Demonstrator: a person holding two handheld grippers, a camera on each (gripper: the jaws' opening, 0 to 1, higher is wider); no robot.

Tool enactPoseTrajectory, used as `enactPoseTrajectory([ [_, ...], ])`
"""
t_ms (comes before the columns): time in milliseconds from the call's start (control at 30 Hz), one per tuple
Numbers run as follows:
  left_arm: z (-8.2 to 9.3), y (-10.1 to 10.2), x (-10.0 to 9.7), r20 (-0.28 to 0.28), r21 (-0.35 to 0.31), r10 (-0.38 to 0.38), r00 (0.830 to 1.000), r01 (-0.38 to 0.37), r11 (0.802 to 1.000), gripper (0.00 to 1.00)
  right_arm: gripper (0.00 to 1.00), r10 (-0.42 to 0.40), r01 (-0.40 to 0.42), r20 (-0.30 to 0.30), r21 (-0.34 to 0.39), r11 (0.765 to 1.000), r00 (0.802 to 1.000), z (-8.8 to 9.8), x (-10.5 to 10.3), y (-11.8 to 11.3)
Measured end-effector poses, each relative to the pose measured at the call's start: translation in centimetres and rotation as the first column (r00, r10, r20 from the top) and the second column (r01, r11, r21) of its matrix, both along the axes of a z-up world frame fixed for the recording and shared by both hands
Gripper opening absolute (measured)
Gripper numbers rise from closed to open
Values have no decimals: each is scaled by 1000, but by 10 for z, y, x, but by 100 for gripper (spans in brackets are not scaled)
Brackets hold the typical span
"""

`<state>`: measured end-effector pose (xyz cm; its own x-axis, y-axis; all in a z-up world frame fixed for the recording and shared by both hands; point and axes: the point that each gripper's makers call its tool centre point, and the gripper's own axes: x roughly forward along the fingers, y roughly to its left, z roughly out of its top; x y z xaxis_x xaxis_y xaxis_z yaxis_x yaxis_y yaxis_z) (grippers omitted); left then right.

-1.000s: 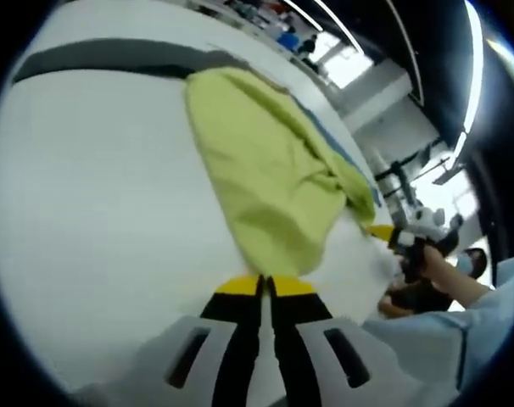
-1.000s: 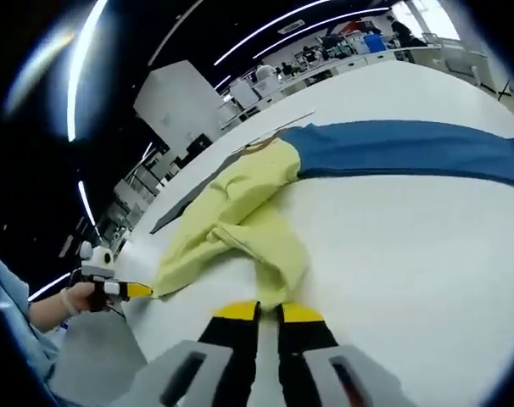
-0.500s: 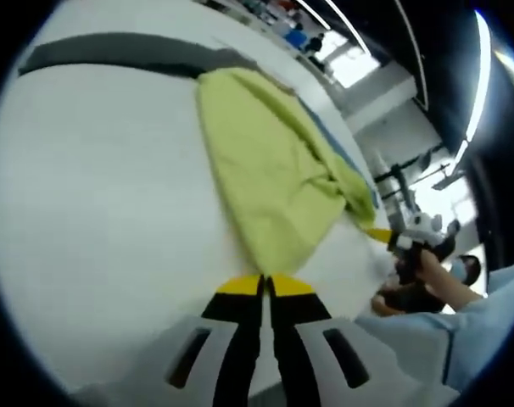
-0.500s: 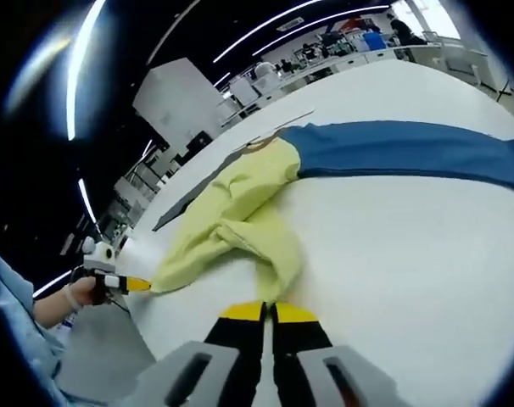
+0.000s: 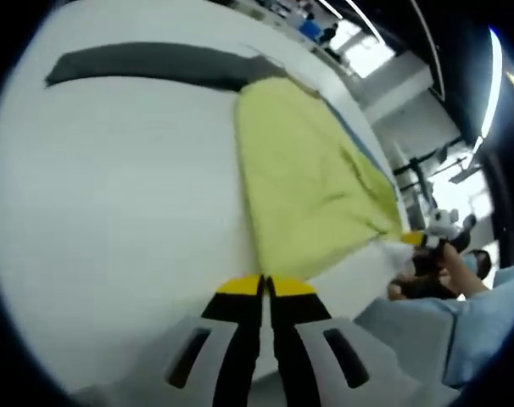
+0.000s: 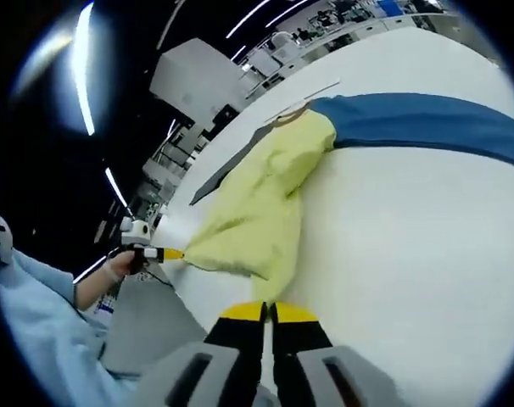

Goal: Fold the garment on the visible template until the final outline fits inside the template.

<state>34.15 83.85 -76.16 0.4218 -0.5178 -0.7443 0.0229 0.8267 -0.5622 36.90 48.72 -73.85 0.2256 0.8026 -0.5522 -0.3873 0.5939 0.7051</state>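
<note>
A yellow-green garment (image 5: 308, 178) (image 6: 257, 212) lies stretched on the white table (image 5: 113, 186), its far end between a dark grey template strip (image 5: 155, 64) and a blue template strip (image 6: 427, 131). My left gripper (image 5: 261, 287) is shut on the garment's near edge; in the right gripper view it (image 6: 174, 253) pinches the left corner. My right gripper (image 6: 270, 312) is shut on the other near corner, and from the left gripper view it (image 5: 410, 240) holds the corner at the right. The cloth is taut between them.
The person's light blue sleeve (image 5: 444, 331) (image 6: 45, 339) and a hand (image 5: 448, 263) are at the near table edge. Grey floor (image 6: 147, 326) lies below that edge. More benches and bright ceiling lights are in the far background.
The garment's crumpled near part has been pulled out flat and taut. Both grippers have drawn their corners apart and toward the table's near edge.
</note>
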Motion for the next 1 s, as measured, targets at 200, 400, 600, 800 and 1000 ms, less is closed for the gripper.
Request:
enactPoseTrajectory([
  [200,0,1,-13,-46,-2,-12,999,11,1000,0,0,48,-49,-93,-11,999,995,-11,-23,0],
  [400,-3,-10,-24,-70,-3,-47,996,47,999,0,0,34,-39,-134,-39,998,990,-23,-31,-5],
  [600,-4,-16,-33,-101,-25,-66,993,64,998,0,0,20,-29,-144,-60,998,989,-28,-32,-14],
  [800,-8,-16,-34,-120,-33,-88,989,85,996,0,0,22,-31,-159,-51,998,987,-28,-34,-13],
  [1000,-8,-16,-34,-125,-32,-84,989,81,996,0,0,22,-33,-152,-68,997,988,-32,-34,-13],
])
